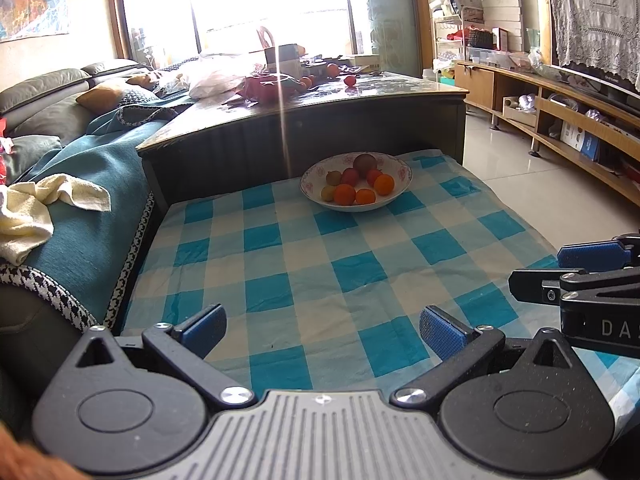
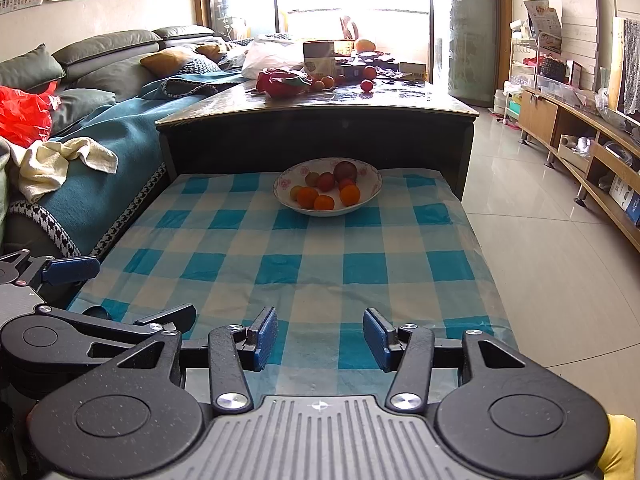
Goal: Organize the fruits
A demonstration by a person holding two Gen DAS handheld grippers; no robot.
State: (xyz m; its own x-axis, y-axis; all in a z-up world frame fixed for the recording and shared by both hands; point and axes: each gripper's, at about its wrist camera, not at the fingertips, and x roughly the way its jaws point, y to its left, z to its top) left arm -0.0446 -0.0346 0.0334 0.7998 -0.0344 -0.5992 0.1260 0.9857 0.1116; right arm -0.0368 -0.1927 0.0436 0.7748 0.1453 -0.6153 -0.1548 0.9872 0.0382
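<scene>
two black grippers with blue pads hover low over the near end of a blue-and-white checked cloth (image 1: 320, 264) spread on a low surface. the left gripper (image 1: 322, 332) has its jaws spread wide, nothing between them but cloth below. the right gripper (image 2: 320, 338) stands partly open, its pads apart and also empty; in the left wrist view it shows at the right edge, beside the left one.

the fruit sits at the far end of the cloth, well apart from both grippers, in a shallow white ceramic bowl with a pink flower rim (image 2: 370, 188). inside the bowl lie several small orange citrus fruits (image 2: 350, 195), a red round fruit (image 2: 326, 181), two small yellow-green fruits (image 2: 311, 179) and one larger dark reddish-brown fruit (image 2: 345, 170) at the back.

just behind the bowl rises the dark side of a large glass-topped table (image 2: 320, 98), crowded with bags, a box and more loose fruit. to the left runs a grey sofa under a teal blanket (image 2: 116, 140), with a crumpled cream towel (image 2: 56, 160) on it. a long wooden cabinet (image 2: 580, 128) lines the right wall over a pale tiled floor.
</scene>
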